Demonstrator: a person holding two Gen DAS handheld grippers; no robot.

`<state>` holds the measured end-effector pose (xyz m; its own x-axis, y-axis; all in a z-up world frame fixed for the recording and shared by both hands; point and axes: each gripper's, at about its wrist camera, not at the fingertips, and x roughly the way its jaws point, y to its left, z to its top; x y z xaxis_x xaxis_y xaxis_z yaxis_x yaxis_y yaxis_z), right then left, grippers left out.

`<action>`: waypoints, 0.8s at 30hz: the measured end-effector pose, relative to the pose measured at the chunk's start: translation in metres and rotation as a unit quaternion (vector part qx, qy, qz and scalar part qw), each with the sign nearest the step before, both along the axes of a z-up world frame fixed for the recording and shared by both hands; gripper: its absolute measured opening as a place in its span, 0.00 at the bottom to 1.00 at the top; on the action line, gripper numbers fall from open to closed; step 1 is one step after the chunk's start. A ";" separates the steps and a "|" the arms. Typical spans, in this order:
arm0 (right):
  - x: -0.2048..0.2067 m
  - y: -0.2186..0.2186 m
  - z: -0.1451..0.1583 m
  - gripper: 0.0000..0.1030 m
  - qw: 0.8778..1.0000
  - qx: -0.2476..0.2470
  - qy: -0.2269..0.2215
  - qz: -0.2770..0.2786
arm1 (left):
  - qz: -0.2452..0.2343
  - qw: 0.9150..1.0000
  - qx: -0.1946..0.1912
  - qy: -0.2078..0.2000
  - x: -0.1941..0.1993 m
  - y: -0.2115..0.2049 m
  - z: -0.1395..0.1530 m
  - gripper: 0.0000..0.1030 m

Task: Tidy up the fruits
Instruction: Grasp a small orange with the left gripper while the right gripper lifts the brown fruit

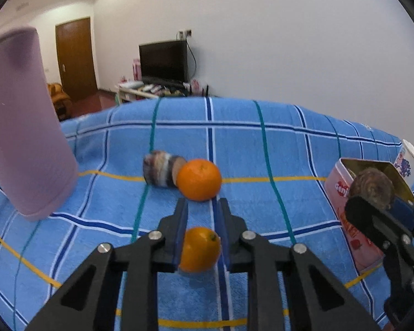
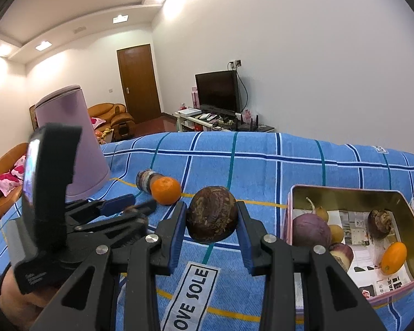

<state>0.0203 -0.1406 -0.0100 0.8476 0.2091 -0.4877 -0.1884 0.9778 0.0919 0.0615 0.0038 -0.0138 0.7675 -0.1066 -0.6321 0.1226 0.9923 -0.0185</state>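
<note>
The pink-walled, gold-lined rectangular tin (image 2: 345,193) served as the landmark: it sat on the blue checked cloth (image 2: 234,165) and already held several purple and brown roots plus a small orange fruit.

The right gripper (image 2: 211,218) was pinching a dark brown, rough-skinned round fruit (image 2: 212,218) between its blue-padded fingers (image 2: 178,229), lifted off the cloth. From that load the tin lay to the right and slightly nearer the camera, its open top facing up, so the coming move appeared to be a short sideways carry over the tin's left wall before letting go. The right hand was clearly the nearer one to the tin.

The left gripper (image 1: 201,248) bracketed a small smooth orange citrus (image 1: 200,249), its jaws close against the fruit's sides; whether they truly bore on it could not be told. This fruit lay well to the left of the tin. Farther from the tin again, a larger round orange mandarin (image 1: 199,179) rested on the cloth, touching a fuzzy striped brown-and-white roll (image 1: 160,171). A tall pale pink cylindrical container (image 1: 24,127) stood farthest left.
</note>
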 end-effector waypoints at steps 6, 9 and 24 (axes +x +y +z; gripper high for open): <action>0.001 0.002 -0.003 0.36 1.000 -0.004 0.001 0.000 | 0.001 1.000 0.007 -0.016 -0.004 0.011 0.006 0.23; -0.001 0.001 -0.002 0.36 1.000 -0.003 -0.001 -0.004 | -0.005 1.000 -0.014 0.004 0.003 0.028 0.004 0.26; 0.001 -0.003 0.002 0.36 1.000 0.006 0.002 -0.002 | -0.010 0.999 -0.028 0.039 0.001 0.030 0.001 0.58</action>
<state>0.0209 -0.1437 -0.0083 0.8460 0.2119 -0.4892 -0.1849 0.9773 0.1035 0.0626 0.0333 -0.0131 0.7129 -0.1584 -0.6832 0.1391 0.9867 -0.0836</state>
